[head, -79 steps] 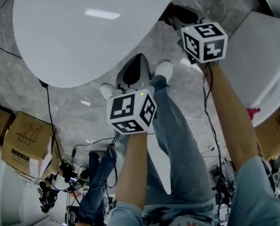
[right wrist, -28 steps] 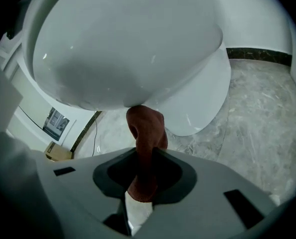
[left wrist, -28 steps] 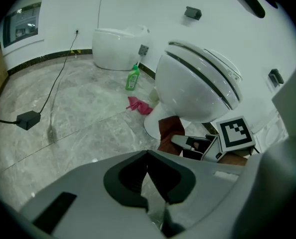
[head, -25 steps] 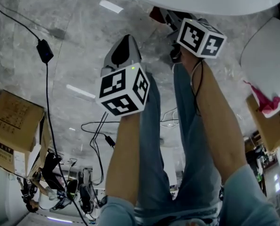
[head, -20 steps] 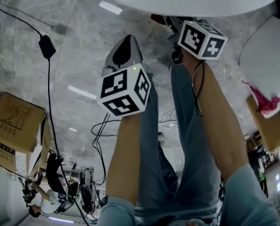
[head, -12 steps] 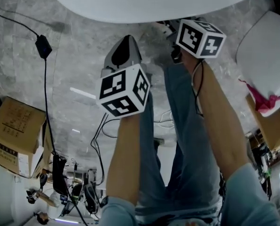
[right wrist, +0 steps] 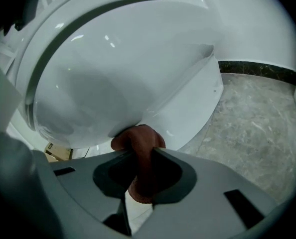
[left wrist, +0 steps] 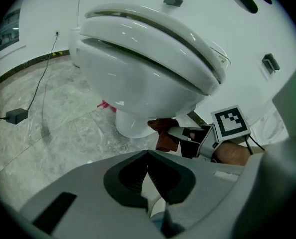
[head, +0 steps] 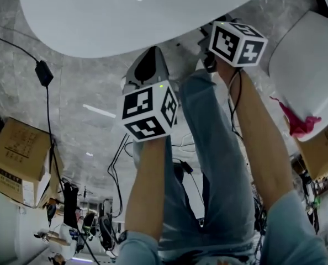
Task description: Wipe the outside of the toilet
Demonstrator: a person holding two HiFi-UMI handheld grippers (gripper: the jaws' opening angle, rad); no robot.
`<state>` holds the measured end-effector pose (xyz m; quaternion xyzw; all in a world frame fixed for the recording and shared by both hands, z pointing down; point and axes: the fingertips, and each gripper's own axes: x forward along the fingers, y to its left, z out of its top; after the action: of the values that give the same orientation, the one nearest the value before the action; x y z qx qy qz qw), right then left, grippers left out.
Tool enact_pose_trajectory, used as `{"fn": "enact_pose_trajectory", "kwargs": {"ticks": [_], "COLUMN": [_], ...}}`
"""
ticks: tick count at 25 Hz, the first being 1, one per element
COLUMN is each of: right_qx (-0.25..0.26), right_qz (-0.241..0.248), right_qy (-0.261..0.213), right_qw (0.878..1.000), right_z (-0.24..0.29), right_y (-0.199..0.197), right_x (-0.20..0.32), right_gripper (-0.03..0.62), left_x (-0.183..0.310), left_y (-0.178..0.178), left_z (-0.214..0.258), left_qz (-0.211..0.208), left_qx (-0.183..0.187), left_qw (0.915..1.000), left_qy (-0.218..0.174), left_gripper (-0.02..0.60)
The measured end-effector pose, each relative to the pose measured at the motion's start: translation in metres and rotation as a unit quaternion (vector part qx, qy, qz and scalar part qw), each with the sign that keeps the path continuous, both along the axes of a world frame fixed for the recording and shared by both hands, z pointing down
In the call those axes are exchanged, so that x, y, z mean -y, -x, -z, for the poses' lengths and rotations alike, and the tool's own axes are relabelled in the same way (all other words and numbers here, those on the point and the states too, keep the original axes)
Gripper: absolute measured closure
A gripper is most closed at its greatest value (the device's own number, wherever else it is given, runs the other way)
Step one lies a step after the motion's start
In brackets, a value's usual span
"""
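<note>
Left gripper (left wrist: pixel 148 154): jaws together, nothing between them, clear of the bowl, sitting mid head view. White glossy ceramic toilet (head: pixel 125 15) fills 12 o'clock there, on grey marbled floor (left wrist: pixel 48 133). Right gripper (right wrist: pixel 144 156) at 1 o'clock: jaws clamped on crumpled reddish-brown cloth (right wrist: pixel 139 142), which is touching the bowl underside beside the pedestal.

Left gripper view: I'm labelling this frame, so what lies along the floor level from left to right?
First the black power adapter → pink scrap → toilet base → red-brown cloth → right gripper, shut on that cloth.
</note>
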<state>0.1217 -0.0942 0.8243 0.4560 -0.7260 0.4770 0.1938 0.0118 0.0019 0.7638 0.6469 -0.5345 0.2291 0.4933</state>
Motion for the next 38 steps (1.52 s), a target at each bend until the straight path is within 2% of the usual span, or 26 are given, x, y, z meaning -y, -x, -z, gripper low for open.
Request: {"fn": "enact_pose_trajectory", "kwargs": {"ticks": [6,10,16,21,27,32,38], "right_qx": [-0.006,-0.018,-0.031,-0.042,-0.055,-0.081,-0.105], "right_qz": [0.015,0.041,0.034,0.044,0.032,0.024,0.003], "right_qy": [-0.007,-0.013,-0.020,0.003,-0.003,-0.036,-0.071], "right_qw": [1.000,0.999,0.999,0.998,0.998,0.996,0.992], "right_z": [0.003,0.002,0.015,0.024,0.061,0.106,0.163], "right_y": [-0.032,-0.047,-0.076,-0.090,-0.115,-0.127,-0.119], "right_x": [0.027,0.039,0.067,0.051,0.026,0.014,-0.002], "right_gripper": [0.511,0.511,0.511,0.511,0.511,0.511,0.511], "left_x": [0.014,0.023,0.042,0.050,0.056,0.063,0.071], "left_y": [-0.034,-0.061,-0.096,-0.115,-0.133,-0.127,-0.088], "left_z": [0.001,0.008,0.022,0.048,0.087,0.123,0.175], "left_qz": [0.002,-0.041,-0.042,-0.077,-0.128,-0.146,-0.144], "left_qx": [0.005,0.035,0.024,0.028,0.027,0.025,0.031], "left_qw": [1.0000,0.9985,0.9985,0.9960,0.9894,0.9846,0.9810], "left_qy": [0.002,-0.013,-0.026,-0.037,-0.064,-0.094,-0.127], "left_gripper": [0.583,0.583,0.583,0.583,0.583,0.584,0.583]}}
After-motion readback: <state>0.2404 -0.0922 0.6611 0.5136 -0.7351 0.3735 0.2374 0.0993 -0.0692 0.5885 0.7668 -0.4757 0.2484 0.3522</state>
